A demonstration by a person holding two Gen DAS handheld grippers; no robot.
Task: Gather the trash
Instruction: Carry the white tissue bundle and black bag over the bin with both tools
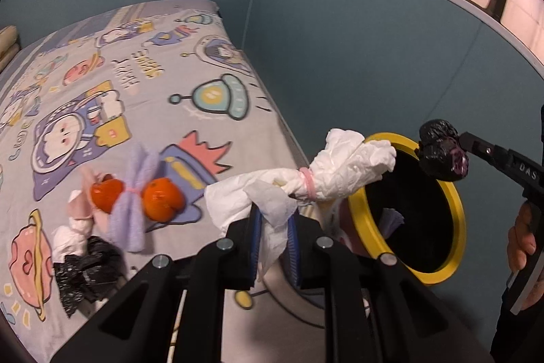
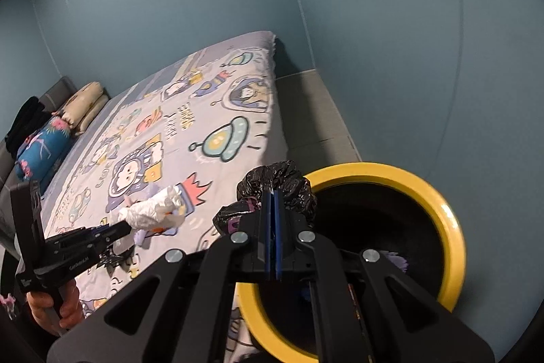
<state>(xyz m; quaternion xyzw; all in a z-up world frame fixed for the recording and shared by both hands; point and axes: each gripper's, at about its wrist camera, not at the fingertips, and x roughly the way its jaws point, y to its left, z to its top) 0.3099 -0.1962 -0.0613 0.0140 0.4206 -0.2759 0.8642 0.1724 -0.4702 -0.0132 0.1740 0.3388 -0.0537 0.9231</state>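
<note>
The white tissue bundle (image 1: pixel 326 179), cinched at its waist by a pink band, hangs in the left claw (image 1: pixel 273 244), whose pads are clamped on one loose tail of the paper so the bulk juts forward over the yellow rim of the bin (image 1: pixel 455 220). Gripping it by the tail looks deliberate: the mass is already above the dark opening and should fall in once the pads part. The right claw (image 2: pixel 272 227) is pinched tight on a crumpled black plastic wad (image 2: pixel 275 189), held just at the near edge of the same rim, again placed so a release would drop it inside (a scrap of purplish material already lies in the bin's bottom).

Both pieces, then, are off the bed and poised at the bin, not yet in it. My reading is that the carry is nearly complete and letting go is the next need.

More remains on the bed (image 1: pixel 142 63): 2 oranges (image 1: pixel 136 198) tied against a lilac cloth (image 1: pixel 134 193), a pinkish-white bundle (image 1: pixel 80 213), and another black plastic wad (image 1: pixel 85 271) near the mattress edge, well apart from the bin.
</note>
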